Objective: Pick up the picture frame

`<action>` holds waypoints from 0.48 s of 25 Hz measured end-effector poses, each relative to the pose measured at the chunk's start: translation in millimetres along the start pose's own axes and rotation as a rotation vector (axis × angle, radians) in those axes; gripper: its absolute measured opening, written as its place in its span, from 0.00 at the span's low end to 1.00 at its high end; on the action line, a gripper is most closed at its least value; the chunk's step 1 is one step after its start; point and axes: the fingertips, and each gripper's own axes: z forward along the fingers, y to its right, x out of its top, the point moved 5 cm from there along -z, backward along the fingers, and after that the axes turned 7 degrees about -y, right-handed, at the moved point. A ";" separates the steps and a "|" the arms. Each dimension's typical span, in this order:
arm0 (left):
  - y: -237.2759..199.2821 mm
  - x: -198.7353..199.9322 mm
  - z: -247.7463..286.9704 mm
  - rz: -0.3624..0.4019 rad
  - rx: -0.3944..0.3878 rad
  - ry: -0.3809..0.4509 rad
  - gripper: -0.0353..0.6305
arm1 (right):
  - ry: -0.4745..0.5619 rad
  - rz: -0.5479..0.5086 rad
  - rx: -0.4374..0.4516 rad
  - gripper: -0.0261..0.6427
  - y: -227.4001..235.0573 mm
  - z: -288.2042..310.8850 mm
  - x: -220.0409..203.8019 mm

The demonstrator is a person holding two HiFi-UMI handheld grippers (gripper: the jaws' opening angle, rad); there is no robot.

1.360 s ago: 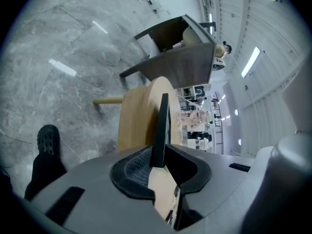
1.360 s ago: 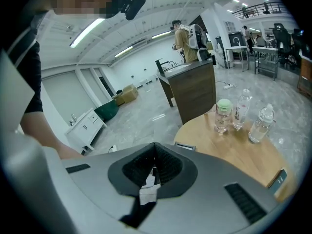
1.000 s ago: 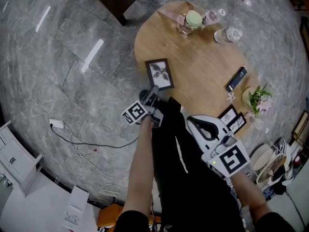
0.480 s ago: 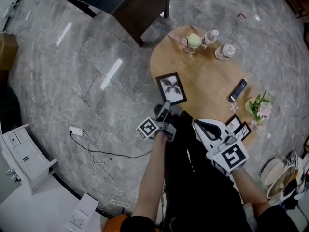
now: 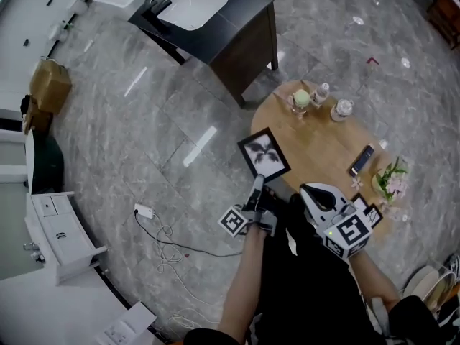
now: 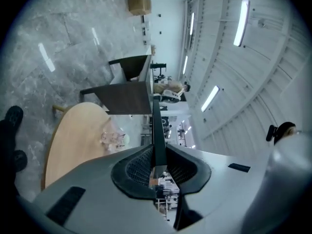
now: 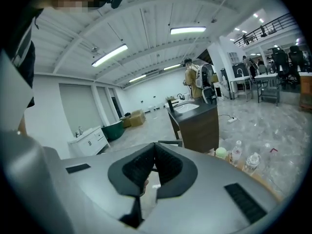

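Note:
The picture frame (image 5: 264, 154) is black with a white mat and a dark plant print. It hangs tilted in the air over the near left edge of the round wooden table (image 5: 327, 146). My left gripper (image 5: 256, 188) is shut on its lower edge. In the left gripper view the frame (image 6: 157, 126) stands edge-on, pinched between the ribbed pads (image 6: 139, 167). My right gripper (image 5: 307, 190) floats beside it to the right, apart from the frame. Its pads (image 7: 165, 162) meet at the tips with nothing between them.
On the table stand two clear bottles (image 5: 341, 110), a cup with a green ball (image 5: 300, 100), a dark phone (image 5: 361, 159), flowers (image 5: 392, 175) and small frames (image 5: 371, 213). A dark sink cabinet (image 5: 215, 20) is beyond. A cable and plug (image 5: 144, 211) lie on the grey floor.
Both grippers have risen, the left one more. The frame has come up off the table edge in the left gripper, and the table and floor look smaller and farther away.

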 end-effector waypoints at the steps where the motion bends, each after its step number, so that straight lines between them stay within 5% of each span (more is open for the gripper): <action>1: 11.6 -3.6 -4.1 0.000 -0.016 0.016 0.17 | 0.015 -0.006 0.005 0.05 -3.2 -4.1 4.9; 12: 112.2 -16.4 -49.1 0.031 -0.101 0.047 0.17 | 0.084 -0.017 -0.024 0.05 -24.8 -25.9 31.9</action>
